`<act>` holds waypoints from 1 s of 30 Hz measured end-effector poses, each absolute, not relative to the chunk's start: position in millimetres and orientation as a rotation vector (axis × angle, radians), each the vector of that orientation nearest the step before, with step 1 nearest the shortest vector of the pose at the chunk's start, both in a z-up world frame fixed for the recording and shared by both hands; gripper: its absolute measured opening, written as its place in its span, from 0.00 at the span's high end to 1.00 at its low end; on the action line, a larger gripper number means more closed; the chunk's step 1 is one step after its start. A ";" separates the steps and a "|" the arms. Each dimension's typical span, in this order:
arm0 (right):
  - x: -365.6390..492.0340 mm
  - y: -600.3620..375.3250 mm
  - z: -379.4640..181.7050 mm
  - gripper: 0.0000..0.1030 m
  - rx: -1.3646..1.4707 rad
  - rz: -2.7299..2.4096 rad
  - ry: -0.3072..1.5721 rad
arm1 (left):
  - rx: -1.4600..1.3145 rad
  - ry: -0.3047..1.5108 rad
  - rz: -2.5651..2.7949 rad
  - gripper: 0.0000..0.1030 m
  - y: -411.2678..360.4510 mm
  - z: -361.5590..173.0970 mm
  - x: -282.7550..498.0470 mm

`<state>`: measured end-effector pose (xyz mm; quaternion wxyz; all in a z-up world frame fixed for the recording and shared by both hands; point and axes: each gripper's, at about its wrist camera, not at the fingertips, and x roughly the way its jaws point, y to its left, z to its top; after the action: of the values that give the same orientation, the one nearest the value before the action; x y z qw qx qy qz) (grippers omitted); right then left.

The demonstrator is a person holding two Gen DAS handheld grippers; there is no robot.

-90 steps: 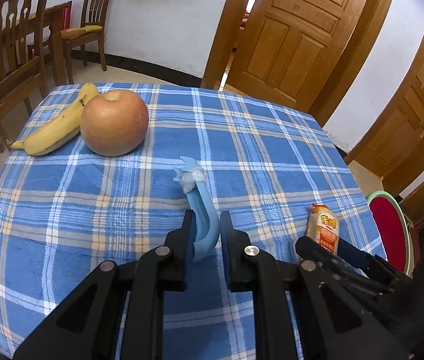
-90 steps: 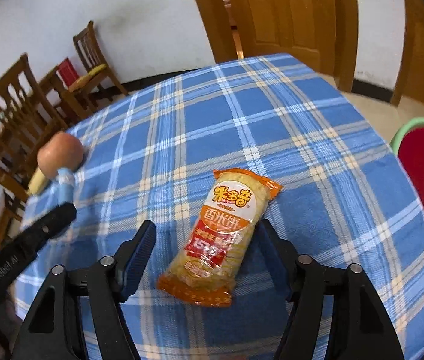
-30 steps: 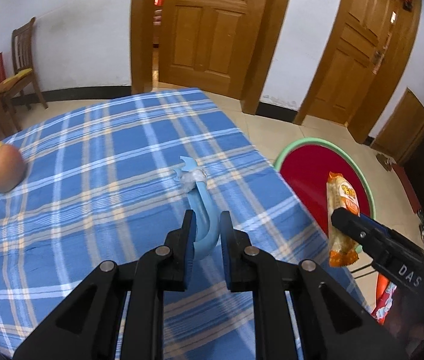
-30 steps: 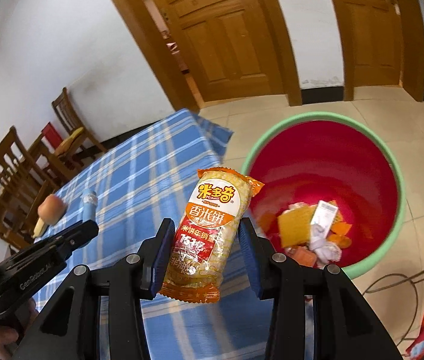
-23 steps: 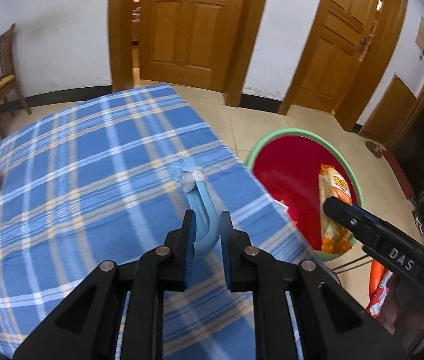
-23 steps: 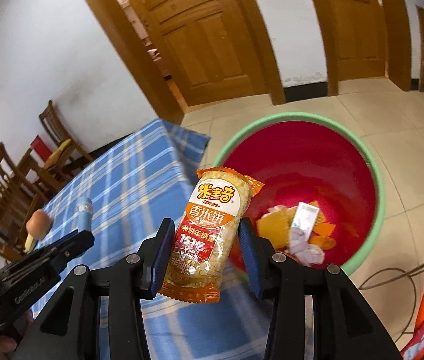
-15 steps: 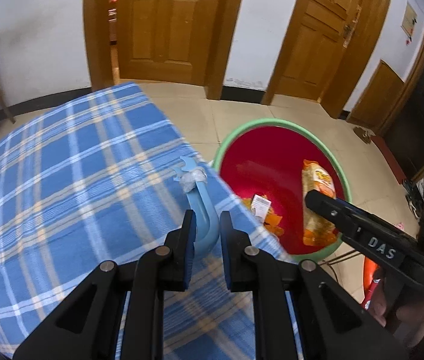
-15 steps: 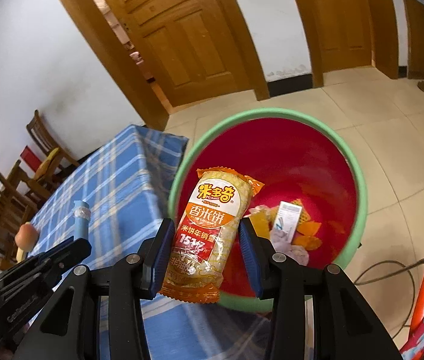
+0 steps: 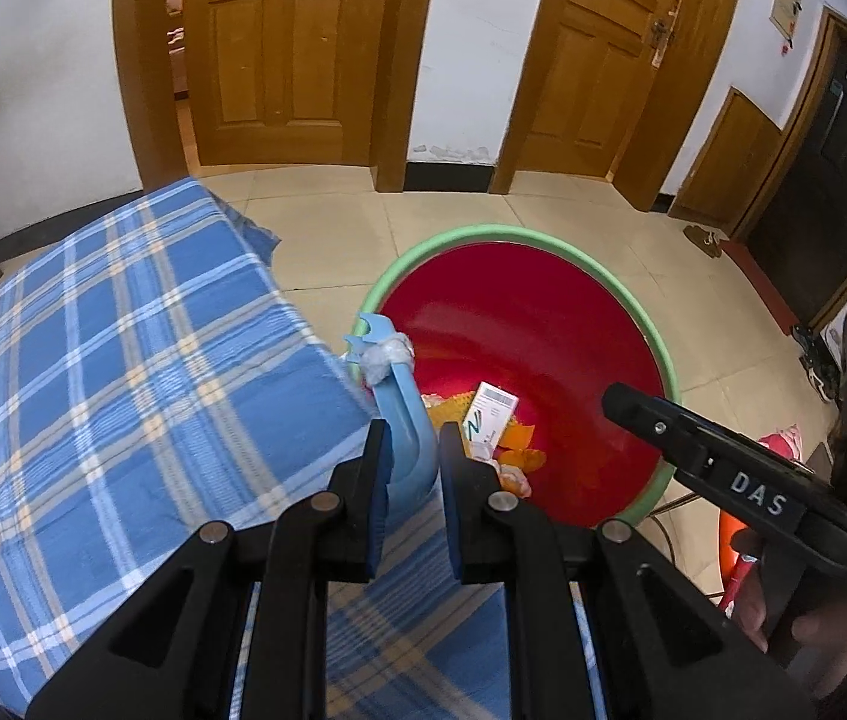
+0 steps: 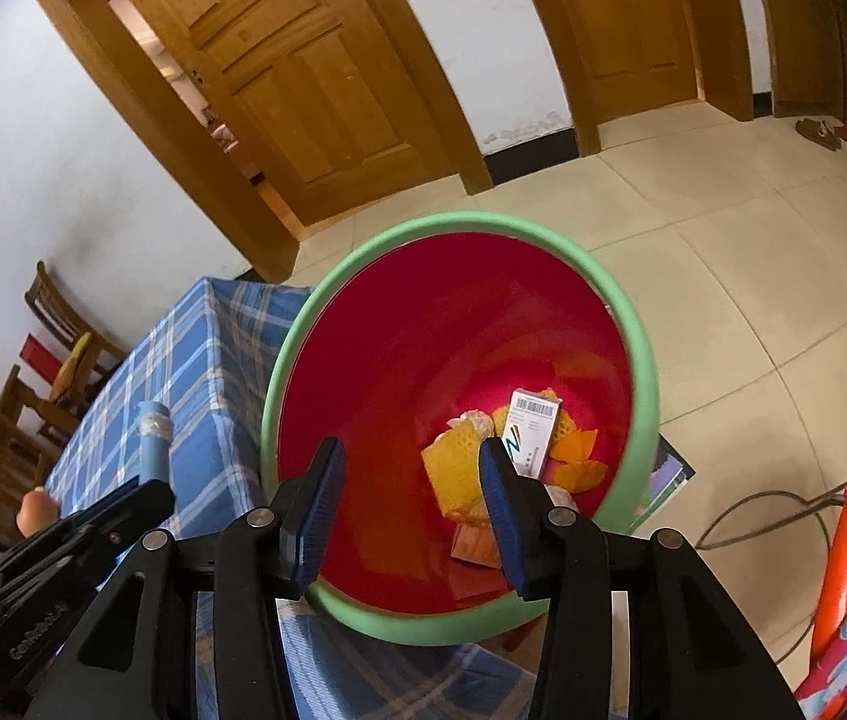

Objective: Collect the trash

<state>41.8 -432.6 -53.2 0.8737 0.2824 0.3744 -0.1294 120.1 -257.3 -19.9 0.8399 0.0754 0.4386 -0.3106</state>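
While the left hand-held gripper stayed clenched on the curved pale-blue plastic piece with a wad of clear tape near its tip, its long axis pointed up and away over the near-left rim of the red, green-rimmed plastic bin on the floor. The bin's mouth lay just right of it, beyond the edge of the blue-checked counter. The right hand-held gripper pointed steeply down into the bin, its jaws opening with nothing between them.

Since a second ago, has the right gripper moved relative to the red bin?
Yes. The right gripper has come over the red bin: its green rim was off to the right, now it rings the opening jaws, with no snack packet between them.
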 end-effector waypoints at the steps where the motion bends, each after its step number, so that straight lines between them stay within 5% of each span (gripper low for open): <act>1: 40.4 -434.0 -52.8 0.53 0.593 -0.272 0.779 | 0.163 0.928 -0.663 0.86 -260.8 -21.0 119.9; 12: 28.7 -446.0 -52.4 0.51 0.628 -0.291 0.765 | 0.191 0.912 -0.743 0.85 -289.3 -28.4 117.9; 18: 24.4 -441.8 -47.1 0.49 0.621 -0.275 0.757 | 0.200 0.903 -0.711 0.75 -284.9 -26.5 116.4; 30: 19.9 -409.4 -31.4 0.35 0.567 -0.218 0.754 | 0.156 0.877 -0.549 0.39 -235.3 -10.4 109.9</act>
<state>19.9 -409.4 -31.4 0.8851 0.2726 0.3623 -0.1049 109.9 -235.3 -10.4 0.8662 0.0746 0.4187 -0.2622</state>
